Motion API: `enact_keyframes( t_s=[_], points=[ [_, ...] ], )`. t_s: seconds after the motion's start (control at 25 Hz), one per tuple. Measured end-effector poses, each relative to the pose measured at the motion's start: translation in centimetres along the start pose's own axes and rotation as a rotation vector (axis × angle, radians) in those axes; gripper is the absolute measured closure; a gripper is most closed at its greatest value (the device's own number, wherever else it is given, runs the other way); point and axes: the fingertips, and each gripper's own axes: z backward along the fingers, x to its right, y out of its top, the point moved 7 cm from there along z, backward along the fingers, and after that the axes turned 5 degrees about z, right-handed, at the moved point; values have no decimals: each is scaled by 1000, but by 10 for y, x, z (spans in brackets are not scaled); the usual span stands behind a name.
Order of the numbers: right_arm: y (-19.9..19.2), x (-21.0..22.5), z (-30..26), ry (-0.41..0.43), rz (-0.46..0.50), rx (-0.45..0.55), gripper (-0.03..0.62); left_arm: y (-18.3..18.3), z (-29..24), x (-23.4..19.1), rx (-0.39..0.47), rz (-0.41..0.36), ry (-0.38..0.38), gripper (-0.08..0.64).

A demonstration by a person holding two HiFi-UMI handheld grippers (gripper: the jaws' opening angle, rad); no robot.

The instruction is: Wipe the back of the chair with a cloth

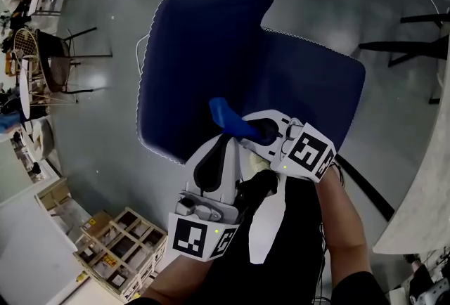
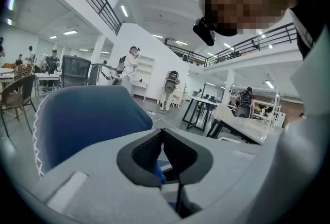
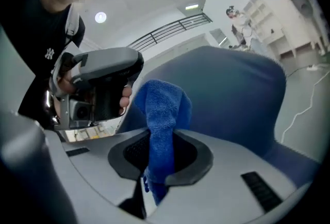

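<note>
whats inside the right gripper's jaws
The right gripper is shut on a blue cloth, which bunches up above the jaws, with a corner hanging below them. The stretch squeezed between the jaws is covered by them. Nothing else shows there.

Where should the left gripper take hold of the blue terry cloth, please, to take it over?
On the thick folded lobe of the blue terry cloth that stands up past the right gripper's fingers, coming from the tip side, opposite that gripper. That lobe is free and bunched; the short tail behind the fingers lies tight against the gripper's body.
</note>
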Motion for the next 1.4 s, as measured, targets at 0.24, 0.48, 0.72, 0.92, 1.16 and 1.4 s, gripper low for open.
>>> enact_keyframes(
  t_s=[0.24,0.48,0.72,0.92,1.16,1.4],
  points=[
    [-66,4,-41,84,-37,-46,515,-36,-6,-5,-9,-30,1,543],
    [-96,45,-69,38,23,-37,513,-61,-22,-10,46,-39,-3,543],
    [-95,68,-70,11,66,-34,508,-70,-33,-16,52,11,41,543],
    [-91,93,-66,-38,86,-35,508,-77,-52,-18,48,45,62,543],
    [-78,122,-56,-57,113,-36,505,-73,-81,-26,51,47,108,543],
    [-69,157,-40,-183,107,18,506,-71,-100,-34,56,32,145,543]
  ],
)
